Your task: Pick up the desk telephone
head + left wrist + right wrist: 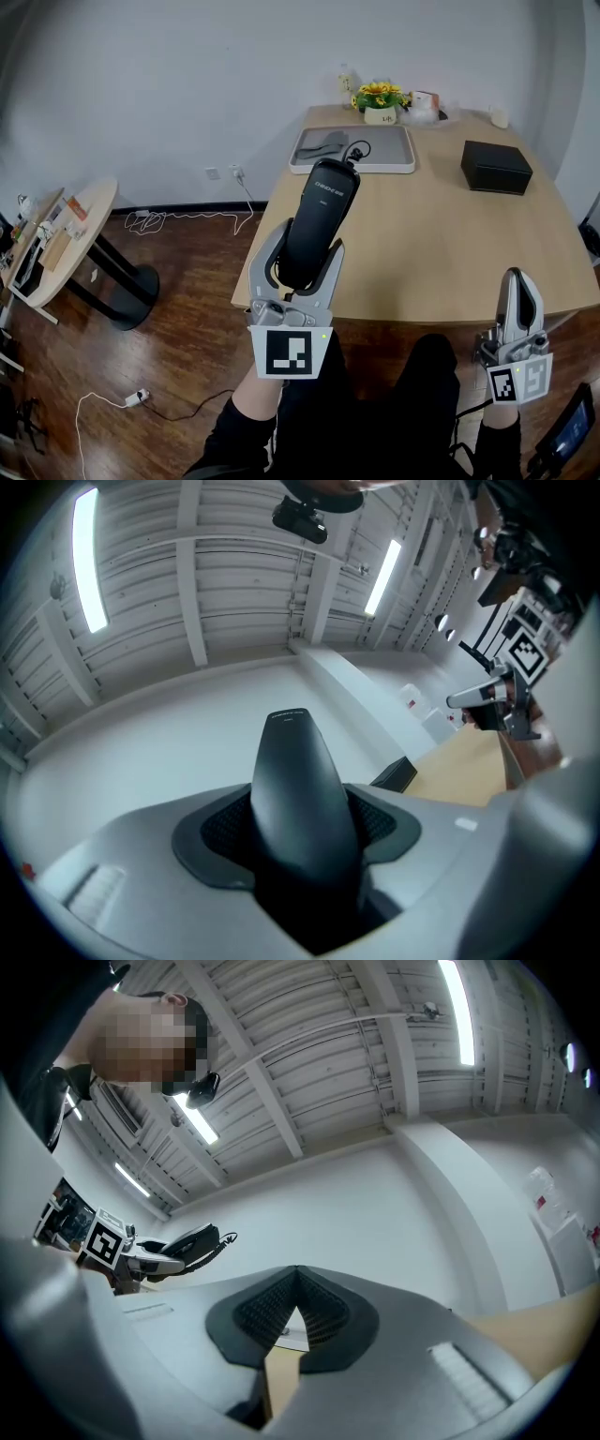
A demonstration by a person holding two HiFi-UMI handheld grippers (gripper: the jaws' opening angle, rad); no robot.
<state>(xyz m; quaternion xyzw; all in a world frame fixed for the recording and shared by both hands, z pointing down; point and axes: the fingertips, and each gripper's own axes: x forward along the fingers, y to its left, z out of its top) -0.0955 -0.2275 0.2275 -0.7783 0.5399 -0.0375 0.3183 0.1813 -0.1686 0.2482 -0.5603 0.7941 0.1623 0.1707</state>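
Observation:
My left gripper [302, 261] is shut on the black telephone handset [321, 214] and holds it upright in the air before the wooden table's [422, 244] near left corner. The handset's black cord [357, 149] runs back to a grey shape [324, 142] lying in the grey tray [394, 161]. In the left gripper view the handset [298, 794] fills the space between the pads. My right gripper [518, 286] hangs low at the table's front right edge, shut with nothing in it; its pad tips [296, 1283] meet. The right gripper view shows the handset [183, 1244] at the left.
A black box [495, 167] sits at the table's right. A pot of yellow flowers [380, 101] and small items stand at the far edge. A round side table [56, 234] is at the left; a power strip and cable [136, 398] lie on the wood floor.

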